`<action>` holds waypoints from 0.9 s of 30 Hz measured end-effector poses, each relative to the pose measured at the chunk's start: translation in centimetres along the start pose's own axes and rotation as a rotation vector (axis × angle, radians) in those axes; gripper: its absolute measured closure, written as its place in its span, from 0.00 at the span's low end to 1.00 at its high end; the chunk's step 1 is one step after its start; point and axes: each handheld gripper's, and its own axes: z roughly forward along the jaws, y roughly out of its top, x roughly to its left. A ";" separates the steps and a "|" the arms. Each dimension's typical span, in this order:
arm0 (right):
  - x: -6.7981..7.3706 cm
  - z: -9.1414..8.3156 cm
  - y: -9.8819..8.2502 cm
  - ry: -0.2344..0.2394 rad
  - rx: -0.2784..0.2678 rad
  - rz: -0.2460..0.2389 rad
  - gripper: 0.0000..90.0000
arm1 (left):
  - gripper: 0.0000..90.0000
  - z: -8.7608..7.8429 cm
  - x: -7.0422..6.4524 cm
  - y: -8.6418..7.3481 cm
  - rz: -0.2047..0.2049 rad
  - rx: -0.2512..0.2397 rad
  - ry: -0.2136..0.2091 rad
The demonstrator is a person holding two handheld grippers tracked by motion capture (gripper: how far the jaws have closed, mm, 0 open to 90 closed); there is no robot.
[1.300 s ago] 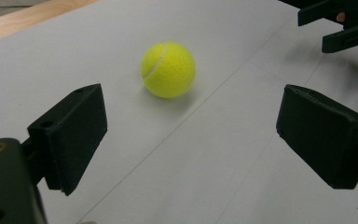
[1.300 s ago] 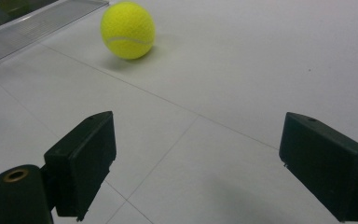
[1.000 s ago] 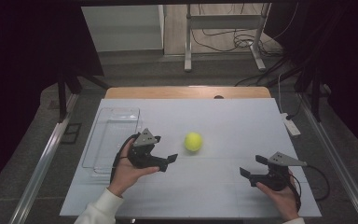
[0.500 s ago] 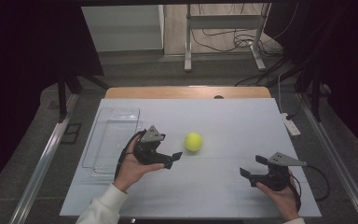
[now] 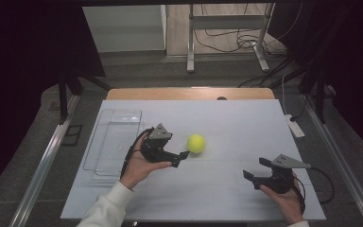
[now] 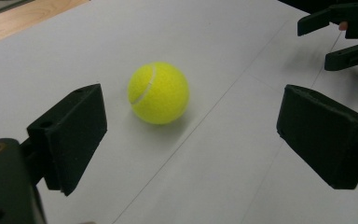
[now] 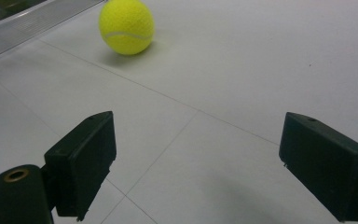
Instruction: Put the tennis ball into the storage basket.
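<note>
Tennis ball: light, fuzzy, springy, prone to roll; left gripper wide, empty — clamp across middle.

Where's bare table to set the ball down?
Free: the far half of the table beyond the tennis ball, and the stretch between the ball and the right gripper. Crowded: the left gripper close by the ball, the clear tray behind it.

A clear rectangular plastic tray lies on my white table, toward its left side. Beyond the table's far wooden edge, black cables sprawl across the floor around a grey metal stand
</note>
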 end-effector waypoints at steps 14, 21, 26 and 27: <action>-0.1 0.0 0.0 -0.002 0.001 0.005 0.12 | 0.10 1.2 0.3 1.4 0.020 0.043 0.006; -0.1 0.0 0.0 -0.005 0.001 0.004 0.12 | 0.10 1.7 0.6 1.7 -0.002 0.052 -0.015; -0.1 0.0 -0.1 -0.005 0.001 0.006 0.12 | 0.10 2.4 0.8 1.9 0.002 0.074 -0.011; -0.1 0.0 -0.1 -0.005 0.001 0.006 0.12 | 0.10 2.4 0.8 1.9 0.002 0.074 -0.011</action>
